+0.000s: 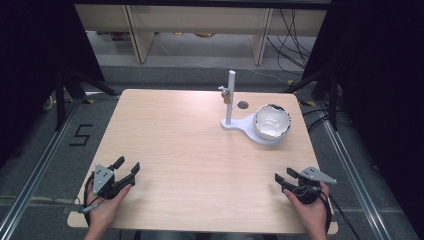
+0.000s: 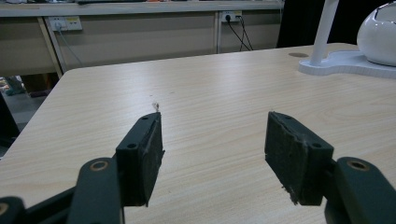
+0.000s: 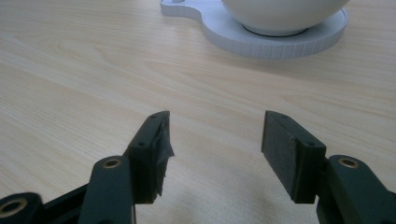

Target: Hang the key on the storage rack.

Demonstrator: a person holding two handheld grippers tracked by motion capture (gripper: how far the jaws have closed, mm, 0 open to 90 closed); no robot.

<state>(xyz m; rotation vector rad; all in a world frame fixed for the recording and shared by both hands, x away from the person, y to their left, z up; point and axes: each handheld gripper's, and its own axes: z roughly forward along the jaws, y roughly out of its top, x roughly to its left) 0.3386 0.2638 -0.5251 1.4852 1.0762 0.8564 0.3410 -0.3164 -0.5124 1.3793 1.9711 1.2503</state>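
A white bowl point(image 1: 272, 121) sits on a white flat stand point(image 1: 243, 127) at the table's far right, with an upright white post point(image 1: 230, 97) carrying a small brown piece point(image 1: 226, 95). My left gripper point(image 1: 126, 167) rests near the front left edge, open, nothing between its pads point(image 2: 149, 154). My right gripper point(image 1: 283, 178) rests near the front right edge, open and empty too. The left gripper view has the bowl point(image 2: 379, 35) and post point(image 2: 324, 30) far off at upper right. In the right gripper view, the bowl point(image 3: 280, 14) and stand point(image 3: 275, 39) lie straight ahead beyond my right gripper point(image 3: 215, 140).
The light wooden table point(image 1: 175, 150) has a small round hole point(image 1: 243, 105) behind the stand. Dark tripod legs point(image 1: 70, 85) stand left and right of the table. Wooden cabinets point(image 1: 200, 25) and loose cables point(image 1: 292, 35) lie beyond the far edge.
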